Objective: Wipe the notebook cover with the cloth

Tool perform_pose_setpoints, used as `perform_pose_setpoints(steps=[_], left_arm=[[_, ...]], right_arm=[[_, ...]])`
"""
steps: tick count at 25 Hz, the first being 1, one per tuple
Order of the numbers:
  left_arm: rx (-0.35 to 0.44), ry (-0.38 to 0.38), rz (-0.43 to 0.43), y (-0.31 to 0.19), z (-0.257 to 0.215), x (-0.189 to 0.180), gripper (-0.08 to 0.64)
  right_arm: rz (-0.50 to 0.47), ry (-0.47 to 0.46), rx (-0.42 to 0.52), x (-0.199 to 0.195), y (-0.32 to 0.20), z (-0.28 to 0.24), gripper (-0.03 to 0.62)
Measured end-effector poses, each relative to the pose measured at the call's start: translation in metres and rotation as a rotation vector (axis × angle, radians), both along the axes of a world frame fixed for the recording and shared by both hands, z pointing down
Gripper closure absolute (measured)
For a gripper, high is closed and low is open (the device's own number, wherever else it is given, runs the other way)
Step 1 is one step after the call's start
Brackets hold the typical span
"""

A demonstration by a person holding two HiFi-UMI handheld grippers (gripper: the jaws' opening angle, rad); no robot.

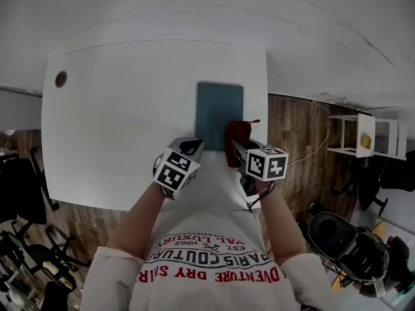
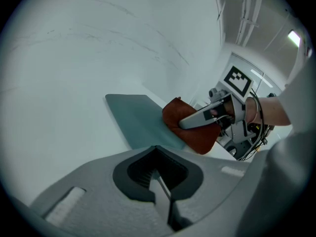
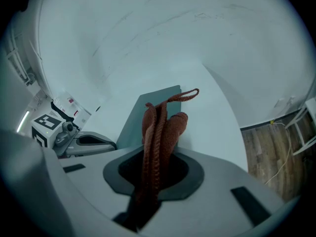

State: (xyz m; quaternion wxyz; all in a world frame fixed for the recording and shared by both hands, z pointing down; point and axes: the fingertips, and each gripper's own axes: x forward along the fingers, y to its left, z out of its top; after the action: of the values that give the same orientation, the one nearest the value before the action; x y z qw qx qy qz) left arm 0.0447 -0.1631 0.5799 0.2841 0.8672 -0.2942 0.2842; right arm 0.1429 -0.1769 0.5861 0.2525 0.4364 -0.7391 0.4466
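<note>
A teal notebook lies flat on the white table, close to its right edge. My right gripper is shut on a rust-red cloth that hangs over the notebook's near right corner. In the right gripper view the cloth rises folded from between the jaws, with the notebook behind it. My left gripper hovers at the notebook's near left corner, jaws closed on nothing. The left gripper view shows the notebook, the cloth and the right gripper.
A round cable hole sits in the table's far left corner. Wooden floor lies right of the table, with a white shelf unit and a cable. Office chairs stand at the left, another chair at the lower right.
</note>
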Motion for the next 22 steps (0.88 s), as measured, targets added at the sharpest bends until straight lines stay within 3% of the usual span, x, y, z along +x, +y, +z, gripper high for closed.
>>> perform_pose_setpoints(steps=[13, 18, 22], left_arm=[[0.009, -0.004, -0.004, 0.003, 0.001, -0.002, 0.551], [0.049, -0.021, -0.009, 0.006, -0.001, 0.0, 0.551], [0.034, 0.006, -0.031, 0.009, -0.003, 0.0, 0.551]], right_arm=[[0.112, 0.105, 0.006, 0.048, 0.015, 0.004, 0.522], [0.165, 0.051, 0.01, 0.057, 0.02, -0.005, 0.522], [0.16, 0.039, 0.061, 0.05, 0.021, -0.021, 0.522]])
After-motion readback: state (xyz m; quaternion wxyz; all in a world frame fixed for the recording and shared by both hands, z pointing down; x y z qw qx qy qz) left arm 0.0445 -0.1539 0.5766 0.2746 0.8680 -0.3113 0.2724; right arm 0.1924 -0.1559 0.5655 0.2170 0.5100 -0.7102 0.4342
